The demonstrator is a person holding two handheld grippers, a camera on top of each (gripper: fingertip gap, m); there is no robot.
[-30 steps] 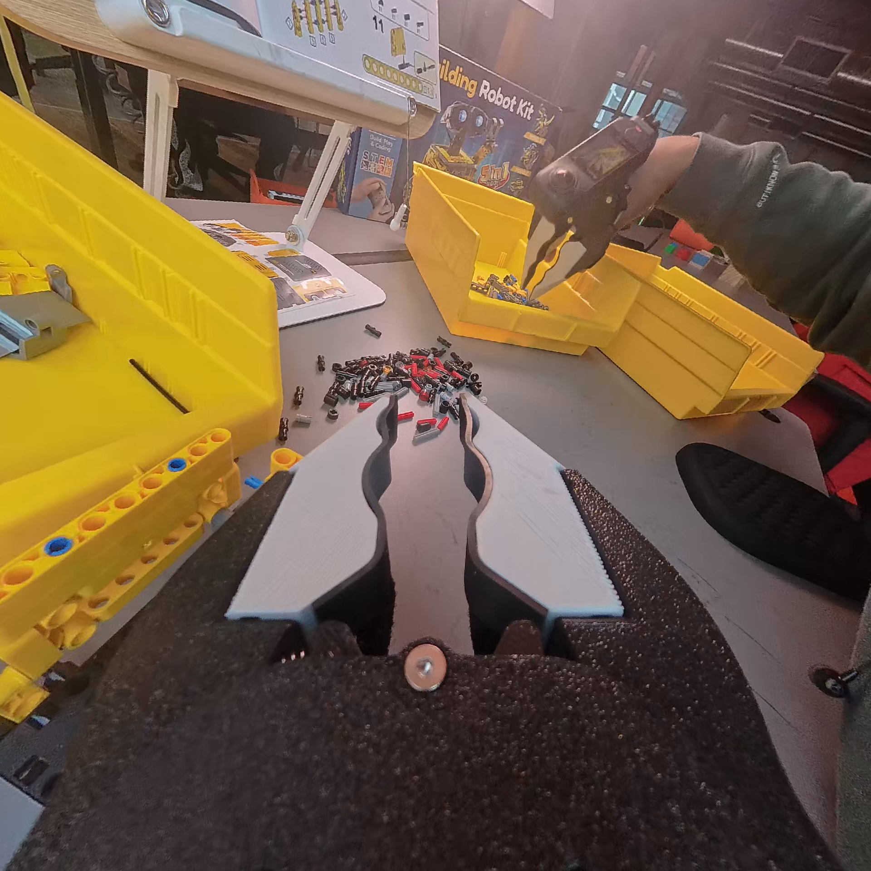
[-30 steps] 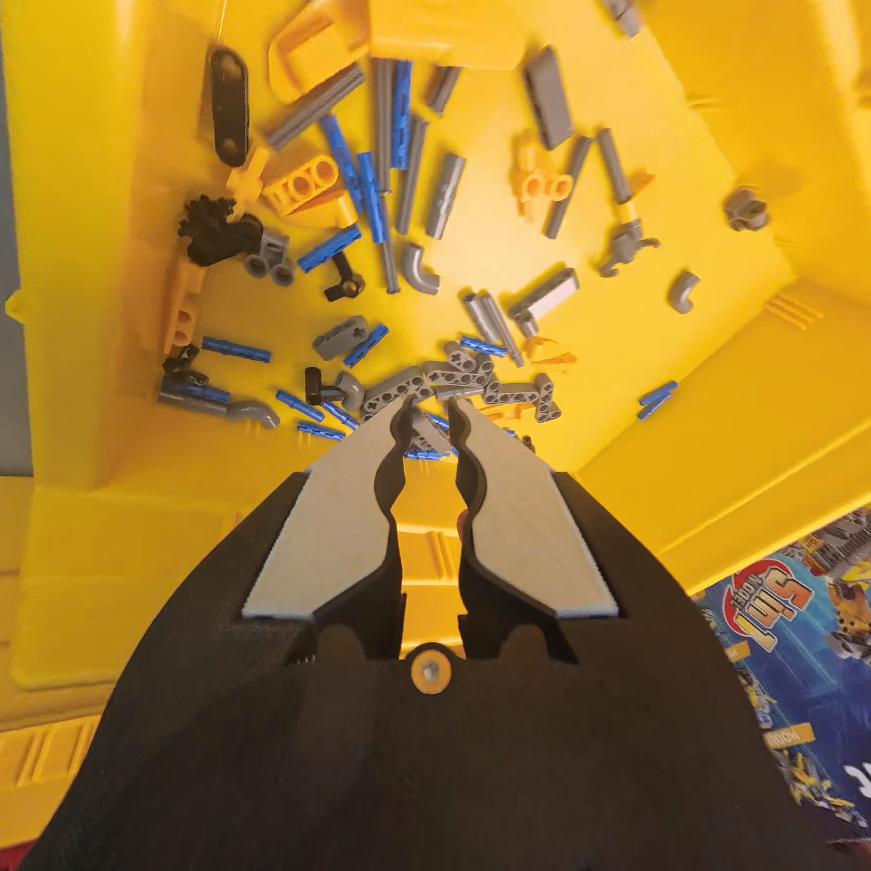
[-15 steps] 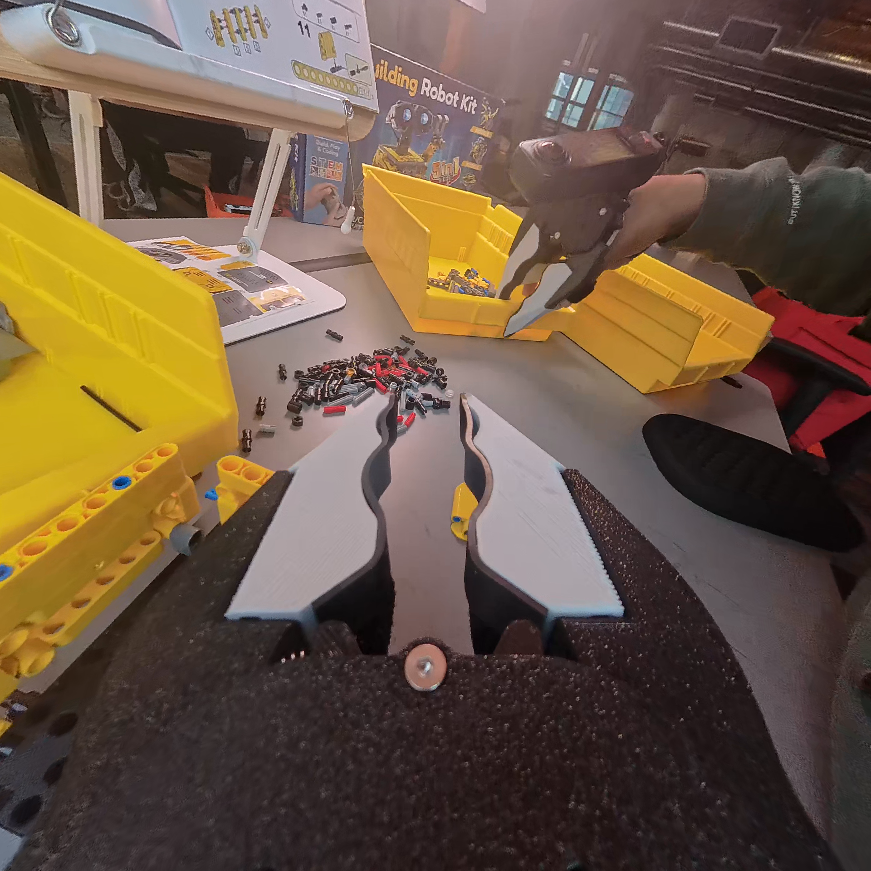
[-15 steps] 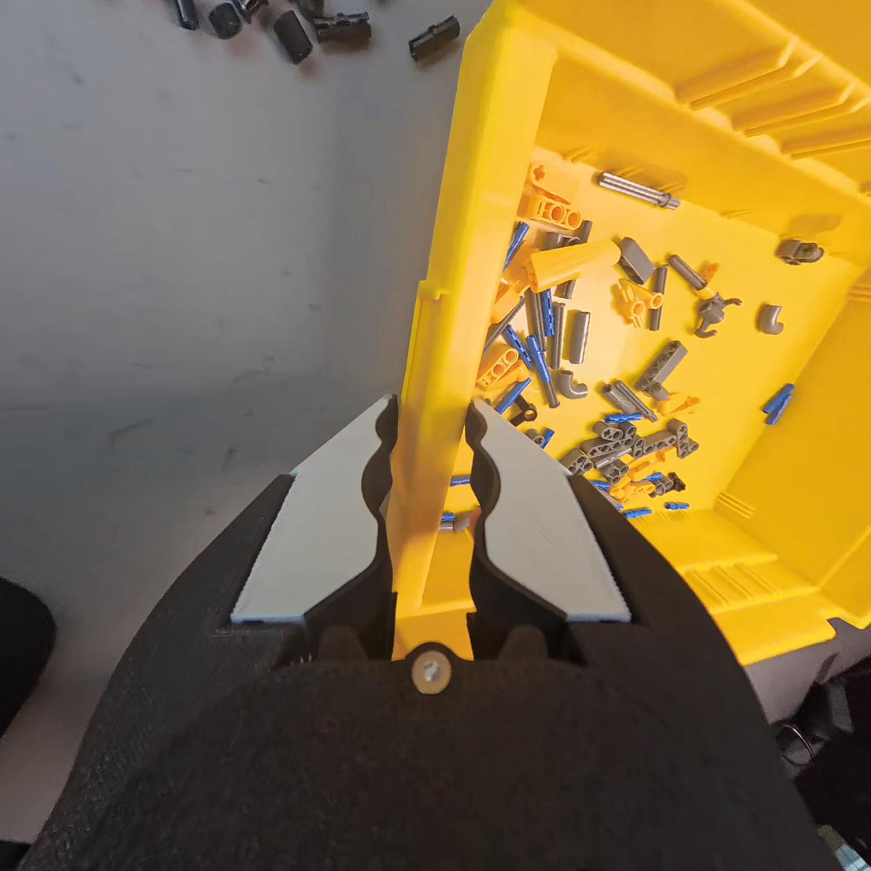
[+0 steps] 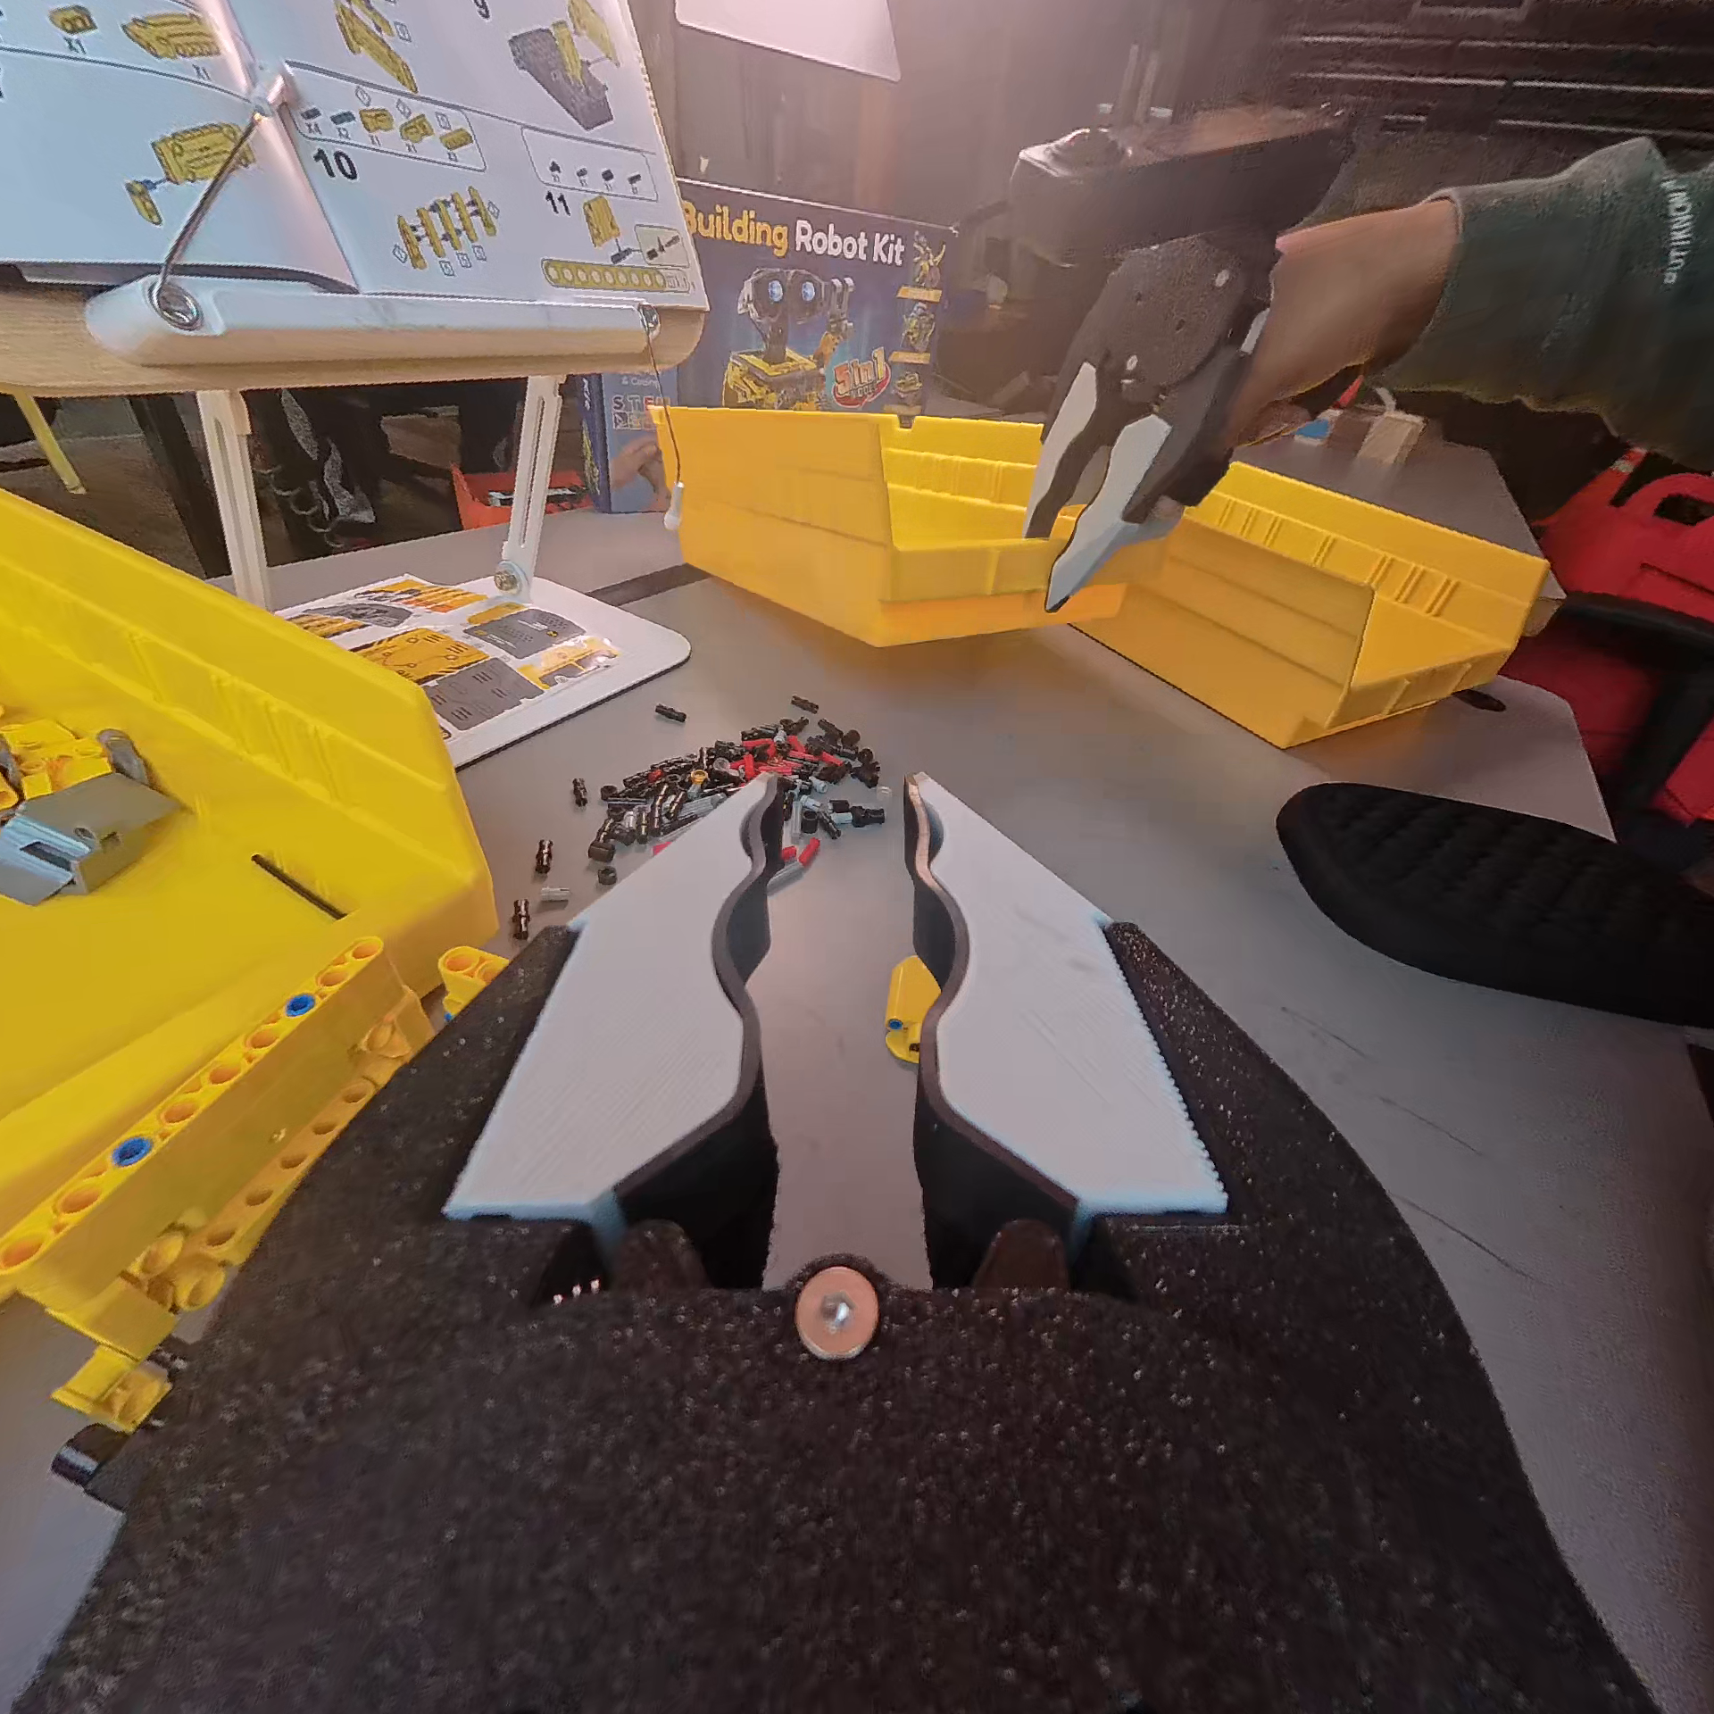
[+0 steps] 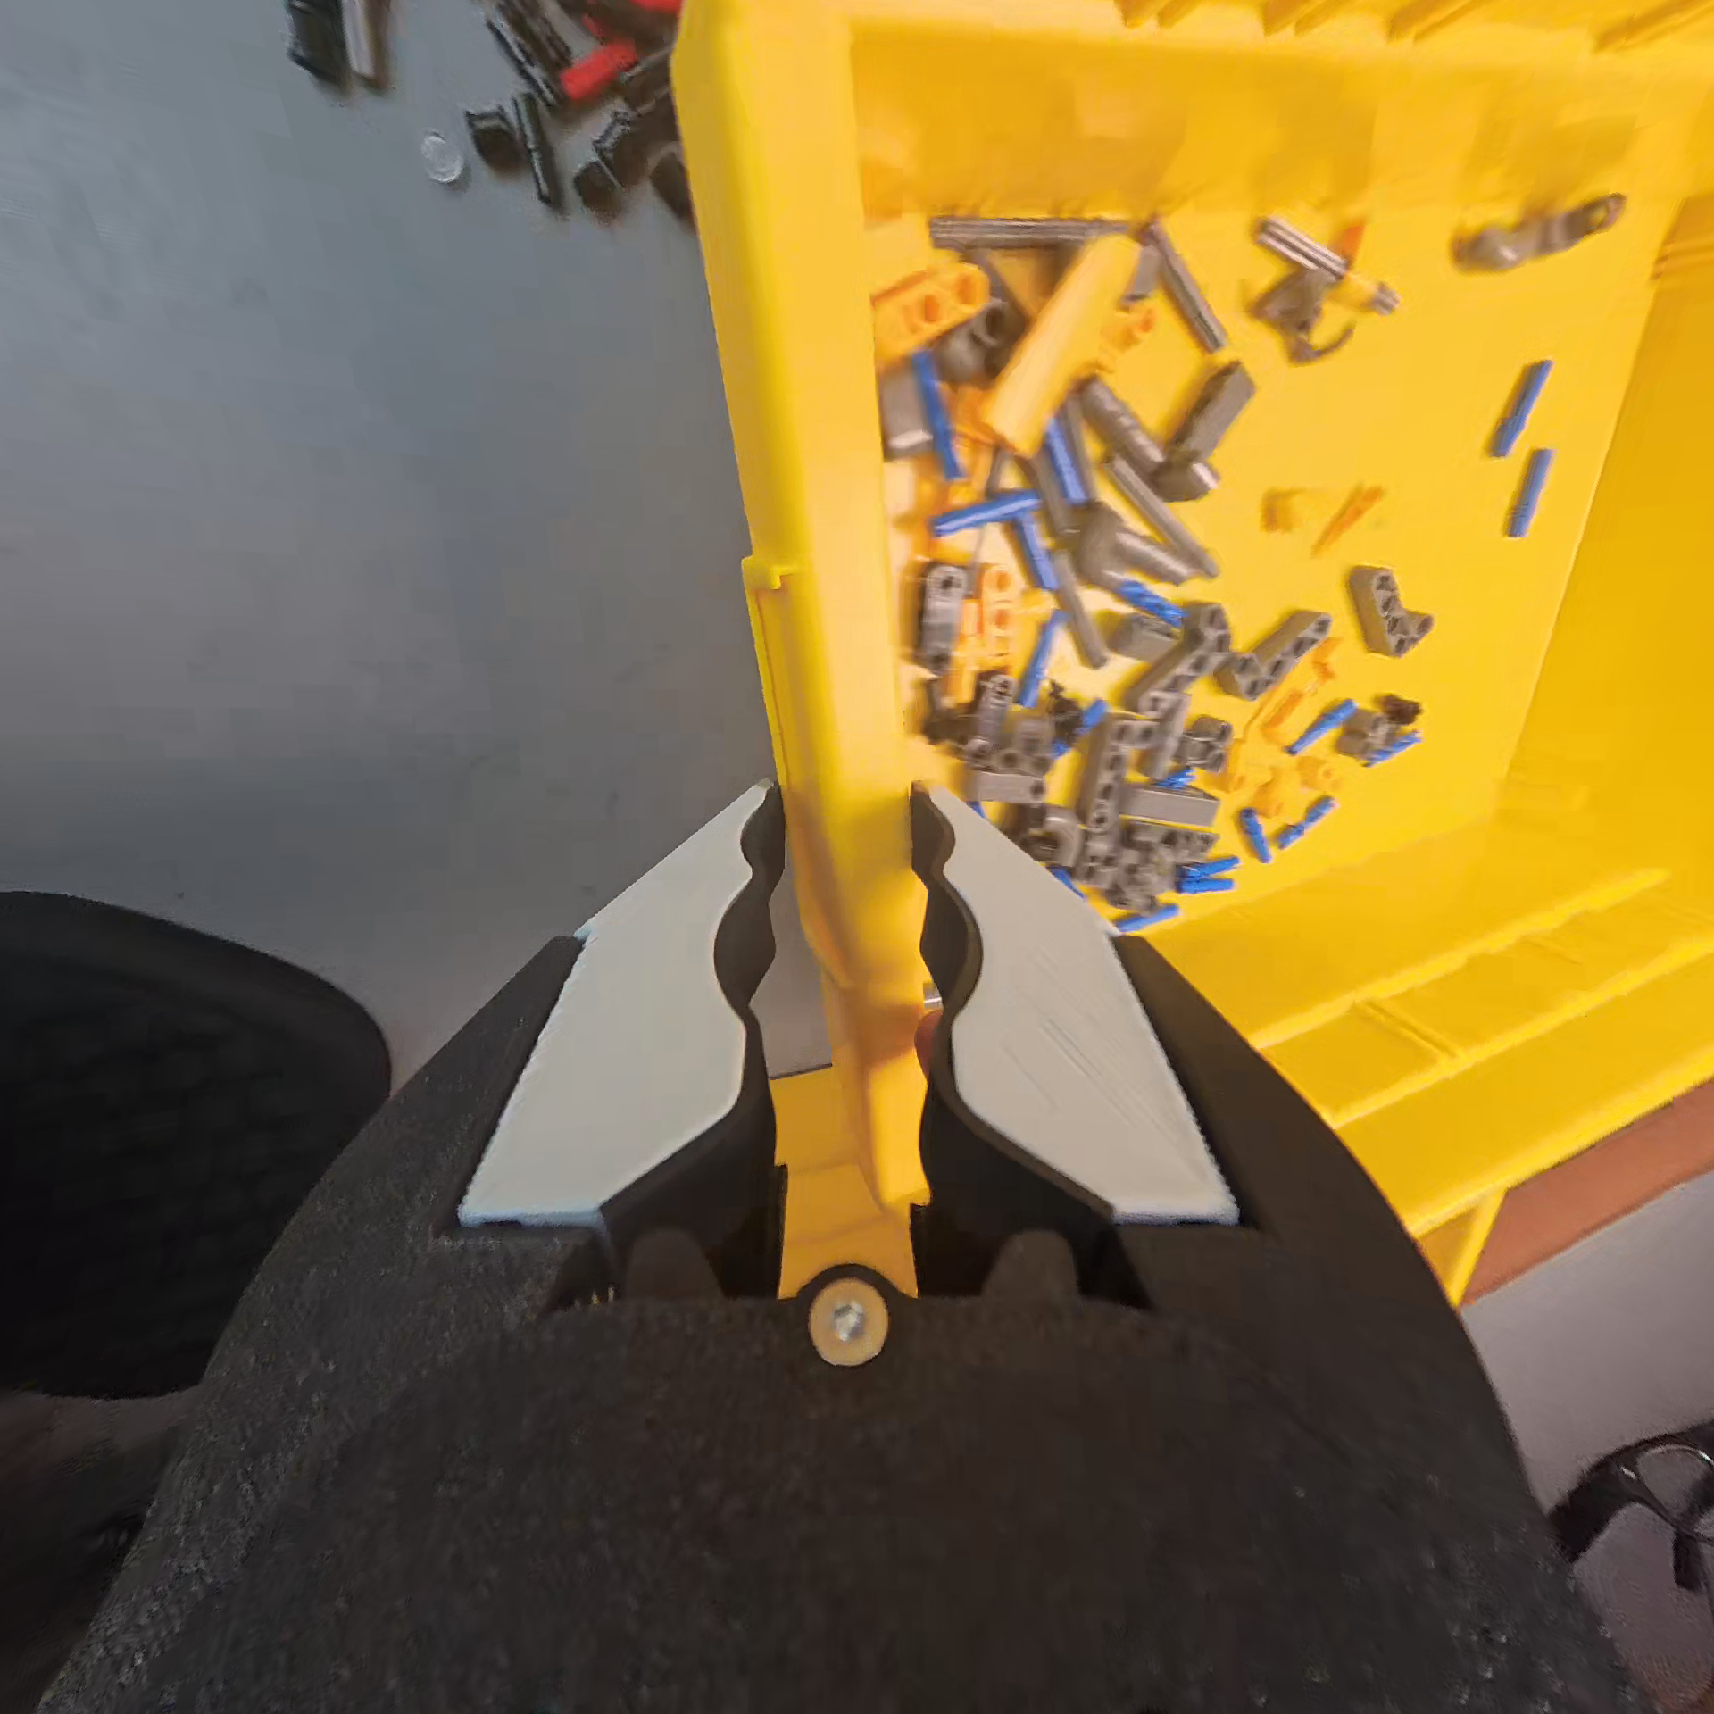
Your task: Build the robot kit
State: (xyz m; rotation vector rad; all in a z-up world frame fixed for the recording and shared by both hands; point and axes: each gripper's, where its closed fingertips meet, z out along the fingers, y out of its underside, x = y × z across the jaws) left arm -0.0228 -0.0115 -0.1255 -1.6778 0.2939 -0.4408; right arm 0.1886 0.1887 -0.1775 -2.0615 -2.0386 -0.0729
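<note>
Straddling yellow bin (image 6: 788, 464) wall: right hand-held gripper (image 6: 846, 807).

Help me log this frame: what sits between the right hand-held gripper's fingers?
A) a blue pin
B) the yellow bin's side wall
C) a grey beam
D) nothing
B: the right hand-held gripper straddles the bin wall, one finger outside over the table, the other inside.

Bare grey tabletop (image 5: 1159, 835) is lying open ahead; a pile of small pins (image 5: 742, 788) and yellow bins (image 5: 835, 519) are crowding the far and left sides.
</note>
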